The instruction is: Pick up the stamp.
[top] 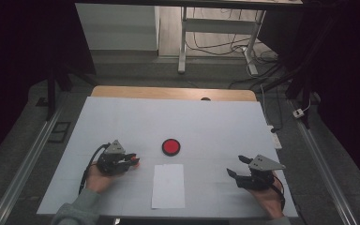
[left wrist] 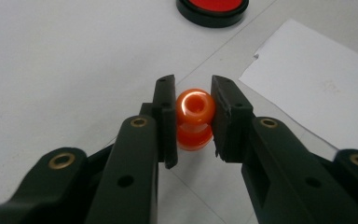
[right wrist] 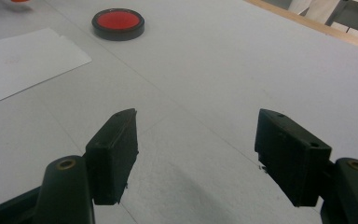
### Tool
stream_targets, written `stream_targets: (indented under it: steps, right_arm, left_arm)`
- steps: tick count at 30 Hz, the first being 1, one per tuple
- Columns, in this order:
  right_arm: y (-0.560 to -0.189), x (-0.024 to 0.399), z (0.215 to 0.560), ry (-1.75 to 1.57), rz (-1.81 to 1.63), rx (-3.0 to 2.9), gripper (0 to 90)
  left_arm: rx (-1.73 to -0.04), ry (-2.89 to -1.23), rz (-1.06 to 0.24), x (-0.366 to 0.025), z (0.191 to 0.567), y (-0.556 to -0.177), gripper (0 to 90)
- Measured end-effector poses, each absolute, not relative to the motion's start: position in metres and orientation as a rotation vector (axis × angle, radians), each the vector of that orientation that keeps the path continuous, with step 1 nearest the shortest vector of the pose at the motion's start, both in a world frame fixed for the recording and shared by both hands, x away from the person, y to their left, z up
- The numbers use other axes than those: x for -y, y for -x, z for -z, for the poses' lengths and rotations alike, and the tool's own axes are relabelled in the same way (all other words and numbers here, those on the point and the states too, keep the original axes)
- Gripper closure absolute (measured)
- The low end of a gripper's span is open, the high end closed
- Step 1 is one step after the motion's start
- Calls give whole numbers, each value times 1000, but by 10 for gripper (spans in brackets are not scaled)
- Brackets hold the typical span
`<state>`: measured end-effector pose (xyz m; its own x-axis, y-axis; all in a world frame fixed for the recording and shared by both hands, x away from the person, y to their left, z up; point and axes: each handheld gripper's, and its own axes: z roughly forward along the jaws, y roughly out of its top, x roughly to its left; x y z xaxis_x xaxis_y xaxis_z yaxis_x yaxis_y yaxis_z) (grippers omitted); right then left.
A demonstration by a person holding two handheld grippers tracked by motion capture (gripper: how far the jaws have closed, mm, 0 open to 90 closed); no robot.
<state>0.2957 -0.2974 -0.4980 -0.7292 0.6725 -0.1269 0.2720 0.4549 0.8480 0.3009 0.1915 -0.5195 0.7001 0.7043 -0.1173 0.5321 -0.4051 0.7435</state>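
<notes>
Pinching a small orange piece [left wrist: 194,119] between its two black pads, the left gripper [left wrist: 193,116] has the thing squarely across its waist: the jaws are pressed in on both sides of it, one pad on each flank, with the glossy top ring facing up toward the camera and a second rounded lobe below. It looks like two stacked beads or a little spool with a hole through its middle, moulded in hard shiny plastic, so I judge it light, stiff and rather slippery; a grip on the rounded flanks could let it squirt out if the pads are off centre, and the narrower neck between the two lobes seems the safest place to hold. In the high view the orange piece [top: 135,162] sits at the tip of the left gripper [top: 132,160], low over the white table cover [top: 122,117], left of a blank white sheet of paper [top: 168,185]. Just beyond that sheet lies a round red disc with a black rim [top: 171,146], near the piece but clear of it; it could be a lid or a button, I cannot tell which. Well apart on the other side, the right gripper [top: 238,167] rests in the person's hand near the table's right edge, its jaws spread wide with only bare table [right wrist: 200,140] between them.
</notes>
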Motion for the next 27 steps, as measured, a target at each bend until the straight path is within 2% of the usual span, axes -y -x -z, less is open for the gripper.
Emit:
stream_targets:
  steps: [27]
  right_arm:
    - [-297, 292, 501, -775, -1207, -2273, 299]
  left_arm:
    - [-842, -2011, -276, -184, 493, -289, 727]
